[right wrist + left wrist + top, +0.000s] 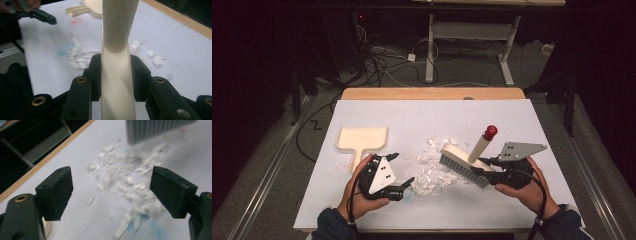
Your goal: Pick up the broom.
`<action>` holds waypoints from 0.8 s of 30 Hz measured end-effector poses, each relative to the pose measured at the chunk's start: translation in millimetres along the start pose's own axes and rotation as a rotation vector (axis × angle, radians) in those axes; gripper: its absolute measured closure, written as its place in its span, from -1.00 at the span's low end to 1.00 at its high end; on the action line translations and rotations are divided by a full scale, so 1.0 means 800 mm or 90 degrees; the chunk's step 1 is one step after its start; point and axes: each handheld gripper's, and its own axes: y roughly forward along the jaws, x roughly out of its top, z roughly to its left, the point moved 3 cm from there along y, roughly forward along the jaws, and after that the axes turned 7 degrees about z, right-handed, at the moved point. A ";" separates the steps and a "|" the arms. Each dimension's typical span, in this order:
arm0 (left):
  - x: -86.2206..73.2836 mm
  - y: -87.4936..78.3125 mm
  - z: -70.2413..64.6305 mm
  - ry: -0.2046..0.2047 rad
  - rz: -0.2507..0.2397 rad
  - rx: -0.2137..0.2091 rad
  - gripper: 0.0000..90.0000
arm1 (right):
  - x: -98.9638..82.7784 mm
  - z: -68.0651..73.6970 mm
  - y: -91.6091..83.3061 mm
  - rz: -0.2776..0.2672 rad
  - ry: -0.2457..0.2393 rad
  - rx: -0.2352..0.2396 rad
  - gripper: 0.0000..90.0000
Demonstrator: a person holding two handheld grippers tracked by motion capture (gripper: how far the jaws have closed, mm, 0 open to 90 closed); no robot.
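Brush: the right gripper (490, 165) has its jaws pinched on the cream brush (464, 163), at the back of the head by the foot of the handle, so the handle tilts up and away and the grey bristles meet the sheet at the right edge of the scraps. I judge that this grip lets the hand sweep leftward.
Scraps: the white paper scraps (430, 167) lie in a loose heap mid-table, between the two grippers.
Dustpan: the cream dustpan (361, 140) lies flat at the left, its handle pointing toward the person, just behind the left gripper (401, 169); well placed to receive the heap, it seems.
Left tongs: spread wide, nothing between them; they point at the scraps from the left.
White sheet: the white sheet (512, 120) covers the table, probably to keep the debris together.
Hard to make out: the scraps are blurred in the left gripper view; faint red and blue specks on the sheet are too small to identify. In the right gripper view the handle (117, 62) hides the bristles and its red tip is cut off.
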 end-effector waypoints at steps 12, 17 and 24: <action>-0.087 -0.012 0.019 -0.087 0.087 0.082 -0.60 | -0.020 -0.051 -0.009 0.014 0.056 -0.090 0.52; -0.108 -0.019 0.022 -0.094 0.104 0.097 -0.60 | -0.028 -0.073 -0.021 0.012 0.075 -0.151 0.52; -0.114 -0.022 0.021 -0.097 0.106 0.097 -0.60 | -0.038 -0.098 -0.019 0.040 0.093 -0.238 0.52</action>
